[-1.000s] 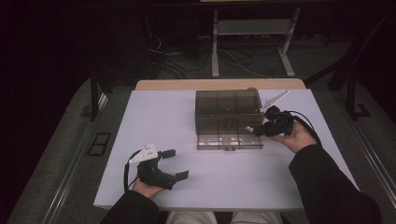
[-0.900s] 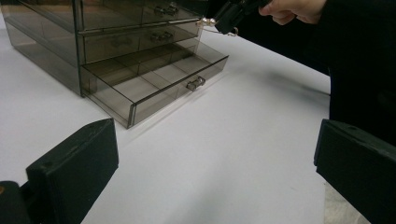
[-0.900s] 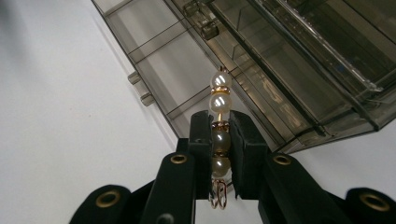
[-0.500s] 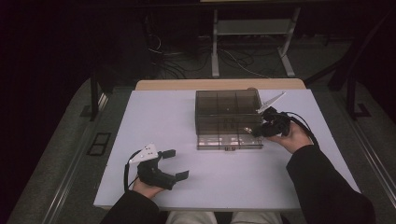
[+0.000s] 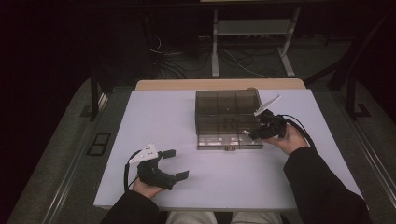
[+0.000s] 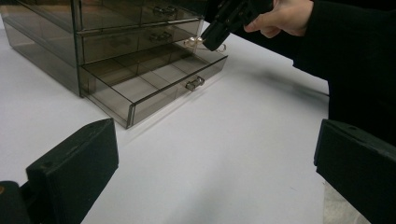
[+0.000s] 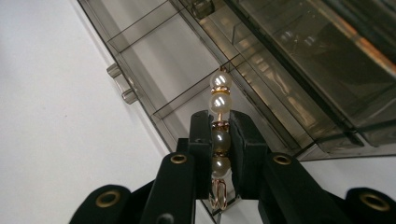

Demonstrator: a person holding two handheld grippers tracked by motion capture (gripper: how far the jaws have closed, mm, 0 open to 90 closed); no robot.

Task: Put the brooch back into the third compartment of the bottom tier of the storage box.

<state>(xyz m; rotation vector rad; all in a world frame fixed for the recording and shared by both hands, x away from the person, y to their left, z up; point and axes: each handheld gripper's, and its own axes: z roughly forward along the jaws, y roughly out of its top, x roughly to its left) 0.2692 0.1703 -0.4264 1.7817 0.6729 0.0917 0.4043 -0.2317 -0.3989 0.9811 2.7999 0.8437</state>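
white tabletop under dim light carries a smoky clear drawer box whose bottom drawer is pulled out. the right gripper has its jaws pinched on a short string of pearls with gold spacers, two pearls poking past the fingertips over the drawer's divided compartments, a gold loop hanging behind them. the left gripper rests near the table's front edge, jaws spread wide with nothing between them, well apart from the box.

High view looked forward and down over the white surface, both claw views sat close, sharing the smoky transparent plastic drawer box.
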